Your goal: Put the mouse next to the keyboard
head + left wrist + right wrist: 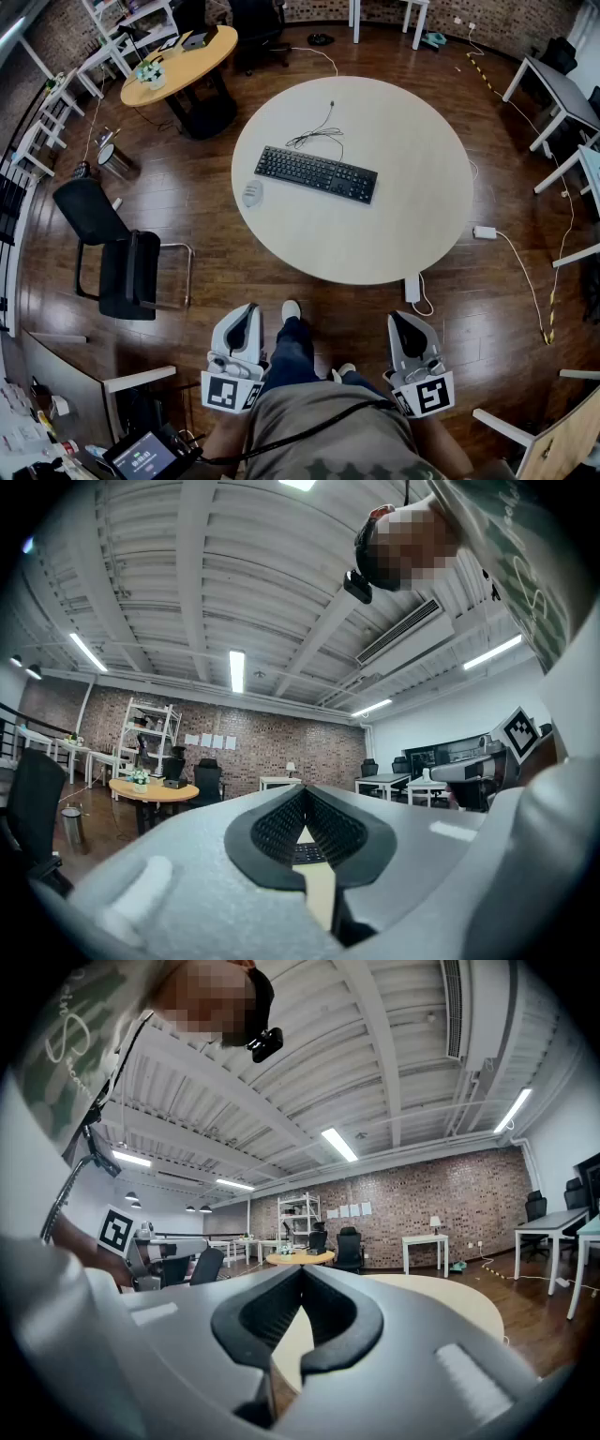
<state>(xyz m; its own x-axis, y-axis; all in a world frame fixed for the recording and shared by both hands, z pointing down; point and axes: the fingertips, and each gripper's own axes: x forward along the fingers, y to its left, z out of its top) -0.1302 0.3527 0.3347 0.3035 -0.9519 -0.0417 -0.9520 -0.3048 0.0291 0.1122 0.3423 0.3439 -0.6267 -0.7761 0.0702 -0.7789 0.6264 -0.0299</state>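
**A:** What fills the scene?

**B:** Seen from above, a big round pale desk (412, 234) stands on a dark wood floor. A black office chair (112, 248) stands off to its left. A person stands back from the near edge of the desk.

**A:** What is on the desk?

**B:** A black keyboard (316, 173) lies near the middle, turned slightly. Its thin cable (319, 136) is looped on the far side.

**A:** And the tools?

**B:** The left gripper (247, 314) and the right gripper (401, 321) are held level and low, close to the person's body and well apart from the desk. Each has its jaws closed tip to tip. Neither holds anything.

**A:** Where is the mouse?

**B:** The mouse (251, 194) is small and pale grey. It sits left of the keyboard's left end, near it but not touching, and close to the rim of the desk.

**A:** So what comes first, and how should it go?

**B:** I judge the job has not begun, so the first step is the approach. The left gripper is on the mouse's side, so it looks like the natural choice.

- Step in and open the jaws wide before reaching the mouse.
- Come down with one jaw on each long flank of the mouse.
- Close gently, because the smooth shell may slip.
- Avoid nudging the mouse outward, since the rim is close.
- Lift it just clear of the desk and set it down just beside the keyboard's end.
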